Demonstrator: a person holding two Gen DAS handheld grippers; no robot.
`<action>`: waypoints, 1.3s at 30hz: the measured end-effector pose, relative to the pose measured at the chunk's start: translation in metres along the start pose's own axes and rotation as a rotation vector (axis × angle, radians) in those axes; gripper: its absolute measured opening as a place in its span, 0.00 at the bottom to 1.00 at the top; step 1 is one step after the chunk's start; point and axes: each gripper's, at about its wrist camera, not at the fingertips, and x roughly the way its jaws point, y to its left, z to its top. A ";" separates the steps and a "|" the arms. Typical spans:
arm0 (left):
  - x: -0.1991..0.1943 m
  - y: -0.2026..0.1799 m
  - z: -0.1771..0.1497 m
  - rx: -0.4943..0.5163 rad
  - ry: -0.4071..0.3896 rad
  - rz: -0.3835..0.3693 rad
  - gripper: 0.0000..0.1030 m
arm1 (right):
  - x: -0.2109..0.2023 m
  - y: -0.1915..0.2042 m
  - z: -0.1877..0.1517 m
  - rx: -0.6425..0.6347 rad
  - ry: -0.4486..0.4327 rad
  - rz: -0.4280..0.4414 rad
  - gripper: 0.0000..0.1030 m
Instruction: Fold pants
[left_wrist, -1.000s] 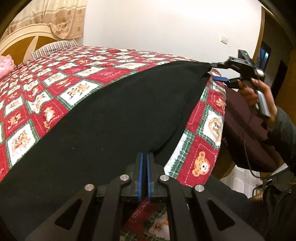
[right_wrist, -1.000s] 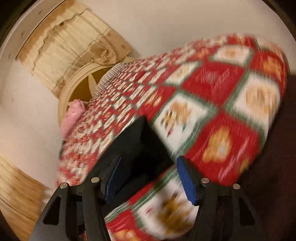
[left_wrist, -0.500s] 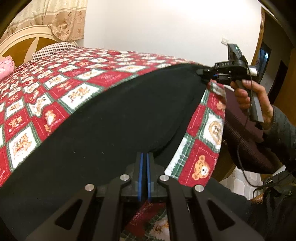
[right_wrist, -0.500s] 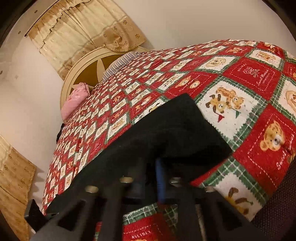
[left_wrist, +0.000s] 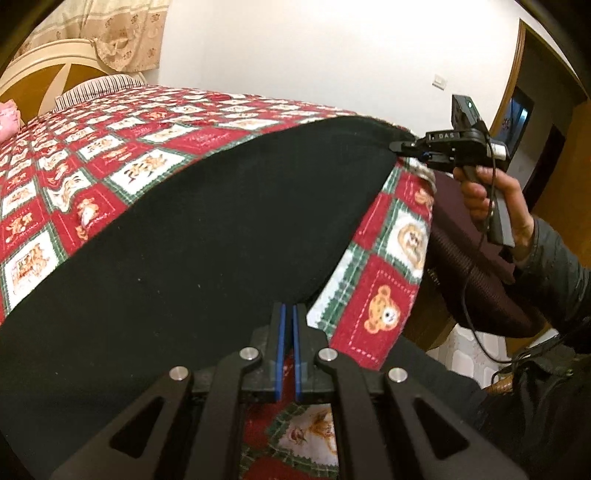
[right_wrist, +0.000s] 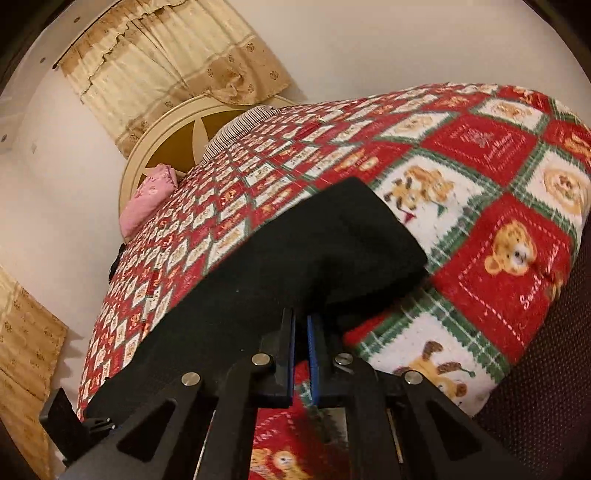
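Observation:
Black pants (left_wrist: 207, 236) lie spread along the near edge of a bed with a red, white and green bear-pattern quilt (left_wrist: 110, 147). My left gripper (left_wrist: 287, 314) is shut on the pants' near edge. My right gripper (left_wrist: 400, 146) shows in the left wrist view at the pants' far right corner, held by a hand (left_wrist: 491, 199). In the right wrist view the right gripper (right_wrist: 301, 323) is shut on the edge of the pants (right_wrist: 295, 258), which run away to the lower left over the quilt (right_wrist: 480, 184).
A cream and gold headboard (right_wrist: 177, 147) and beige curtain (right_wrist: 166, 74) stand at the bed's far end, with a pink pillow (right_wrist: 147, 199) and striped pillow (left_wrist: 99, 86). A dark maroon chair (left_wrist: 480, 280) sits beside the bed's right edge. A doorway (left_wrist: 535, 122) is at right.
My right gripper moved in onto the pants' corner and closed on it; it was open a second ago. My left gripper stayed shut on the near edge.

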 end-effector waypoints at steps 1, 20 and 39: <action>0.001 0.001 0.000 0.000 0.000 0.001 0.04 | 0.002 -0.001 0.000 -0.008 0.011 0.005 0.06; -0.046 0.032 -0.018 -0.081 -0.102 0.145 0.32 | -0.021 -0.035 0.088 0.052 -0.034 -0.022 0.42; -0.026 0.041 -0.028 -0.118 -0.043 0.109 0.43 | 0.039 -0.011 0.099 -0.100 0.019 -0.001 0.03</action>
